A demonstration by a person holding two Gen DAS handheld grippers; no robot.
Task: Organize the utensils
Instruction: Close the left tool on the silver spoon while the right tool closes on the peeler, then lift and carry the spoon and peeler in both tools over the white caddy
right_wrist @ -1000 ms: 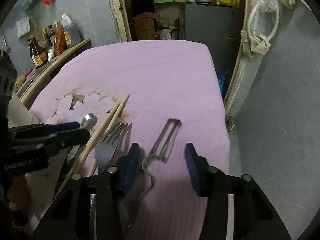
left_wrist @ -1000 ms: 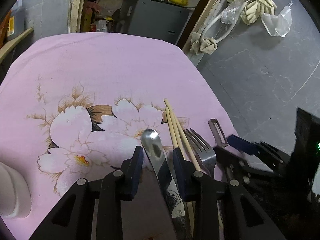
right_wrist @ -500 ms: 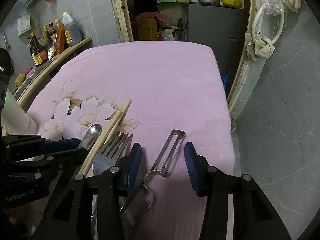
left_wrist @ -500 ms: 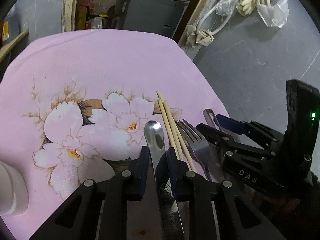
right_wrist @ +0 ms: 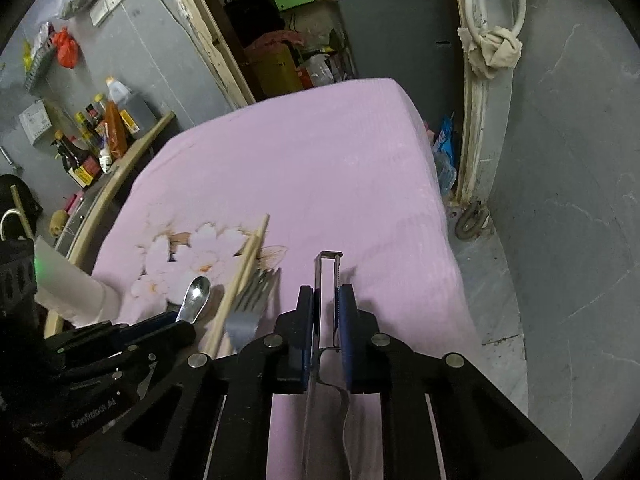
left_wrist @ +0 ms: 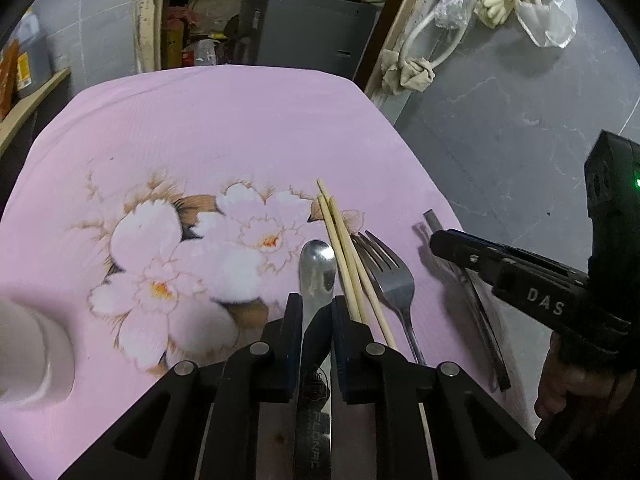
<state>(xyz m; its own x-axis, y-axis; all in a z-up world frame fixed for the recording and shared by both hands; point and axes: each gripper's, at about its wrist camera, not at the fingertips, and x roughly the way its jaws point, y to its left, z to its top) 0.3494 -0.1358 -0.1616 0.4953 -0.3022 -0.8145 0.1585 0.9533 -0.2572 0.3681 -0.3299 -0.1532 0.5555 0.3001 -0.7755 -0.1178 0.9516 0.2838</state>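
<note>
Both grippers are now closing tight, the left gripper (left_wrist: 316, 312) clamping the spoon (left_wrist: 317, 264) and the right gripper (right_wrist: 326, 312) pinching the peeler (right_wrist: 328, 280), so each utensil is becoming ready to lift.

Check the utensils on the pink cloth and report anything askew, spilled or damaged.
Nothing stands out. The spoon, chopsticks, fork and peeler lie roughly side by side on the cloth. The left gripper is closed on the spoon, the right gripper on the peeler. No spills or damage are visible.

Your left gripper (left_wrist: 316, 316) is clamped with its 2 fingers nearly together; your right gripper (right_wrist: 325, 308) is likewise pinched.
</note>
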